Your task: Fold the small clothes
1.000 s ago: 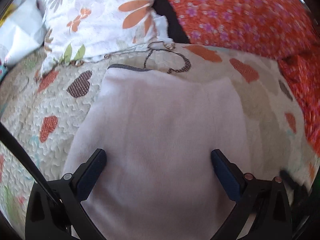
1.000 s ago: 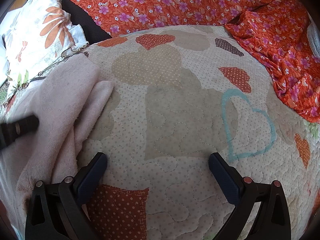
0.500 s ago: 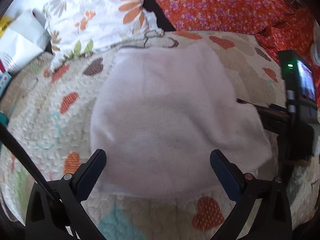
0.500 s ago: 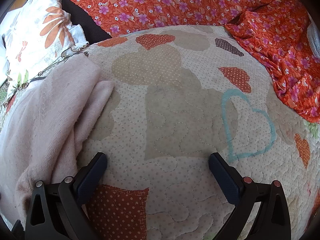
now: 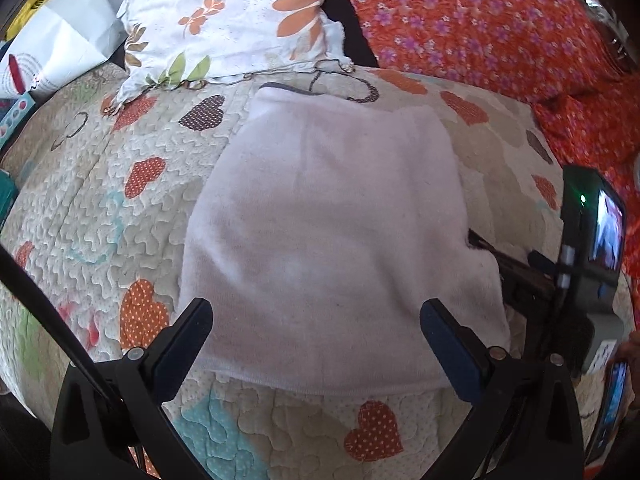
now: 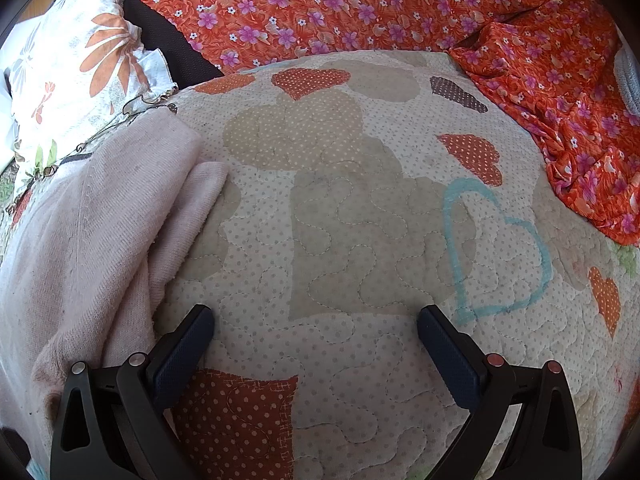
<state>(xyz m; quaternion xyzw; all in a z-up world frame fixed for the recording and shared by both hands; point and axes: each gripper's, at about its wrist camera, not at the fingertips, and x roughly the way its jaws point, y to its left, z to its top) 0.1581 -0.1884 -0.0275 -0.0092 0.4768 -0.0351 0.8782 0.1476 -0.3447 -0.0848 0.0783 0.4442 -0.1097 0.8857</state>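
Observation:
A pale pink small garment point(image 5: 332, 232) lies folded flat on the heart-patterned quilt point(image 5: 100, 208). My left gripper point(image 5: 316, 340) is open and empty, held above the garment's near edge. The garment also shows at the left of the right wrist view point(image 6: 92, 240), with a folded layer at its right edge. My right gripper point(image 6: 316, 344) is open and empty over bare quilt point(image 6: 360, 240), just right of the garment. The right gripper's body point(image 5: 588, 264) shows at the right of the left wrist view, beside the garment's right edge.
A white floral pillow point(image 5: 224, 20) lies behind the garment. Orange floral fabric point(image 6: 360, 4) covers the back and right side. White paper and packets point(image 5: 52, 48) sit at the far left. A thin dark cord point(image 5: 340, 80) lies by the garment's far edge.
The left gripper has pulled back and risen from close over the garment, so the whole folded garment now shows. The right gripper has stayed still.

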